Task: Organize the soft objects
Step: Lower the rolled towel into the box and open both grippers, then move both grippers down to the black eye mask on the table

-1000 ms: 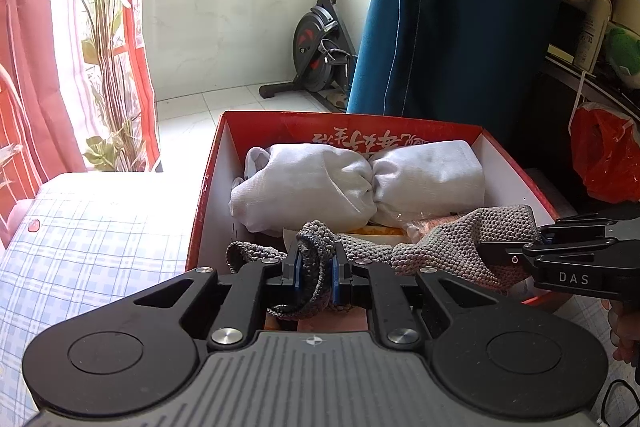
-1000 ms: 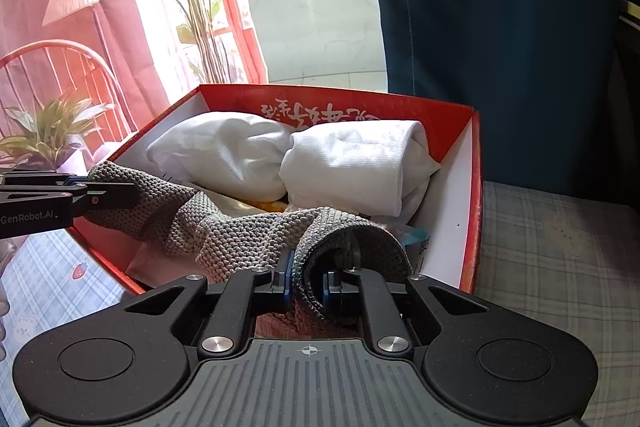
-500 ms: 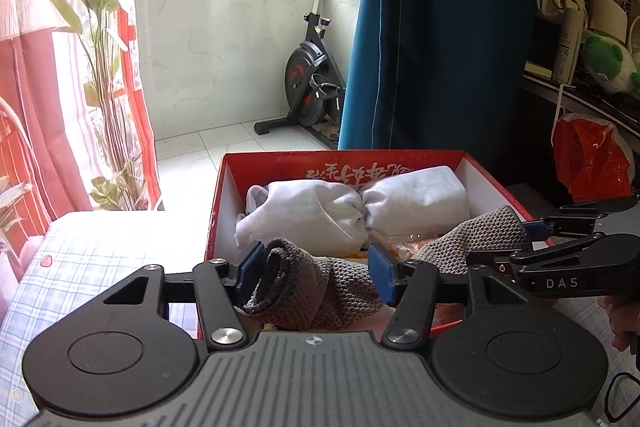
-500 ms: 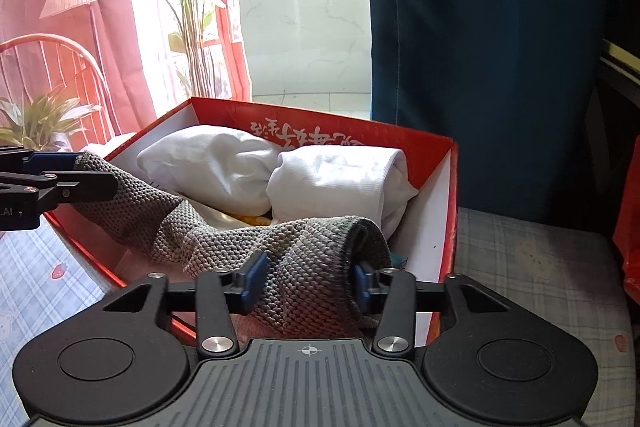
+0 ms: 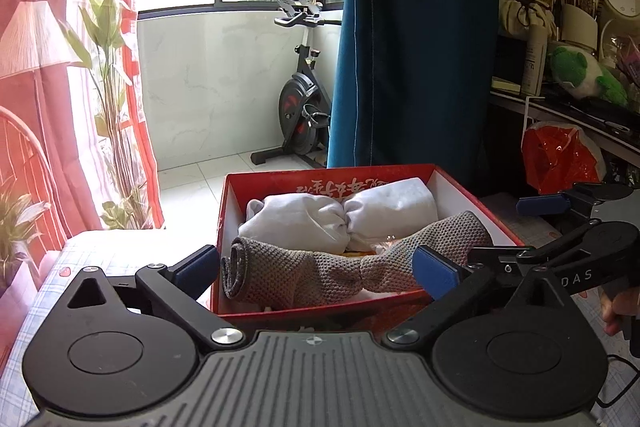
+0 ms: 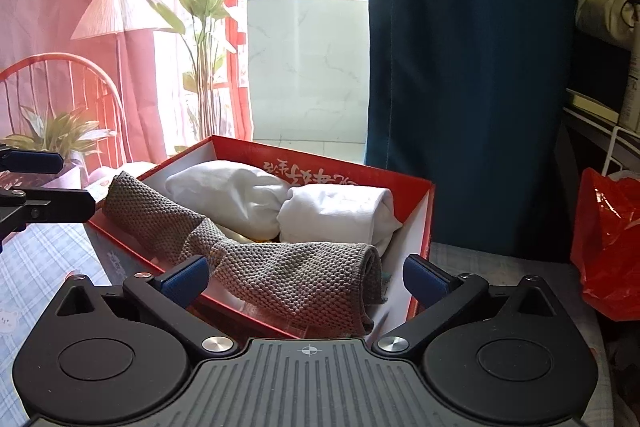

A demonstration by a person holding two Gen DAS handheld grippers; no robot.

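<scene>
1. Both my grippers sit at the near edge of the red box [image 5: 472, 201]. The left gripper [image 5: 318, 269] has its jaws opening and spread really wide, and the blue pads aren't touching anything.
2. Same deal with the right gripper [image 6: 306, 277]: jaws opening, way apart, pads clear of the cloth.
3. The grey knitted cloth [image 5: 320, 269] lies loose in the front part of the box, stretched along the near wall. It's pinched narrow in the middle like a bow tie, with a rolled end on each side.
4. From the left wrist view, one rolled end sits just inside the left pad, and the other end runs up toward the right-hand wall of the box.
5. From the right wrist view, the cloth [image 6: 280, 271] droops over the near rim between my open pads, though nothing grips it.
6. Behind it, two white rolled bundles [image 5: 340, 217] lie side by side against the back wall, touching each other.
7. Something orange-yellow peeks out under them, but I can't tell what it is.
8. The box sits on a checked tablecloth [image 6: 36, 267]. A red plastic bag [image 6: 612, 247] is off to the right.
</scene>
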